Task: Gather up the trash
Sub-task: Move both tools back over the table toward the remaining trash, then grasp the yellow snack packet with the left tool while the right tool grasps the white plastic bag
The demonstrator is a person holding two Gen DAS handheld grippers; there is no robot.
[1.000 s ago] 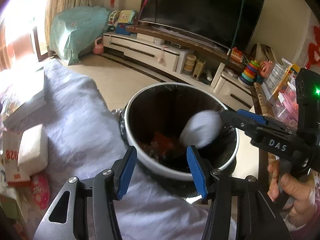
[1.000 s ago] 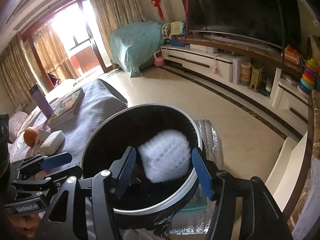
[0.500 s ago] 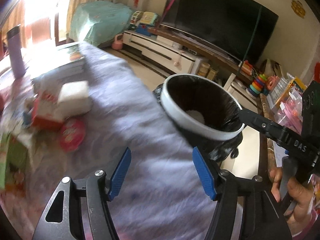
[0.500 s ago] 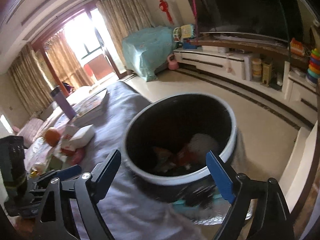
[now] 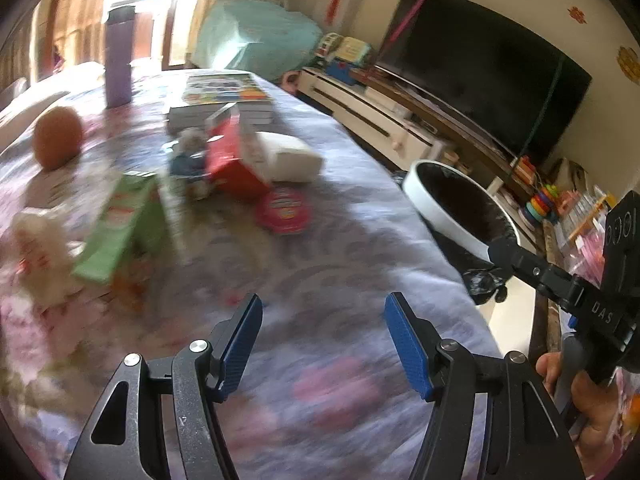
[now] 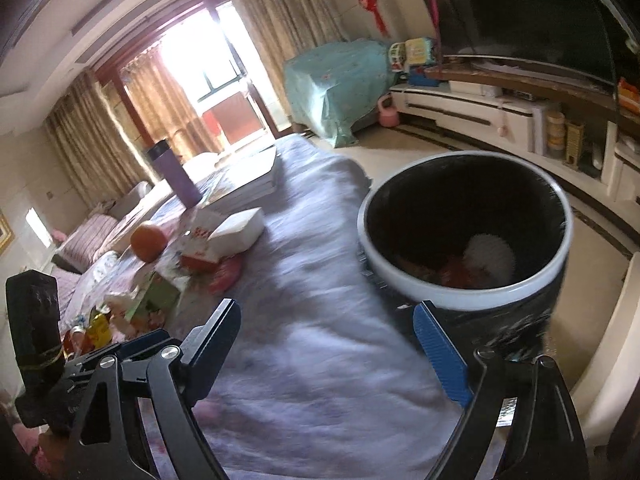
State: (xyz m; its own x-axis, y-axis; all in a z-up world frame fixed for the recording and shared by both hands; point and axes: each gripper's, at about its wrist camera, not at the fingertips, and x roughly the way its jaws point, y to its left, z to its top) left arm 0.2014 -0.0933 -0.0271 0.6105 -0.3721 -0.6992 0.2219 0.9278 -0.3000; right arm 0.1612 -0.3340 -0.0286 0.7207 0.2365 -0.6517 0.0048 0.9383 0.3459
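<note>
The white-rimmed bin (image 6: 460,298) with a black liner stands at the table's edge, also at the right in the left wrist view (image 5: 444,218). A white foam net ball (image 6: 494,256) lies inside it on red scraps. On the lilac cloth sit a red carton (image 5: 232,164), a white tissue pack (image 5: 290,160), a pink round packet (image 5: 284,210), a green carton (image 5: 120,228) and a crumpled white wad (image 5: 40,248). My left gripper (image 5: 325,312) hovers open over bare cloth, short of this litter. My right gripper (image 6: 328,314) is open and empty near the bin.
An orange (image 5: 58,142), a purple bottle (image 5: 118,68) and stacked books (image 5: 224,98) stand further back on the table. A hand (image 5: 580,396) grips the right tool's handle at the right edge. Beyond the bin are floor, a TV cabinet (image 6: 480,108) and toys.
The white foam ball left the right gripper and now lies in the bin. Both grippers' jaws spread wider, and both views swung away from the bin toward the littered table.
</note>
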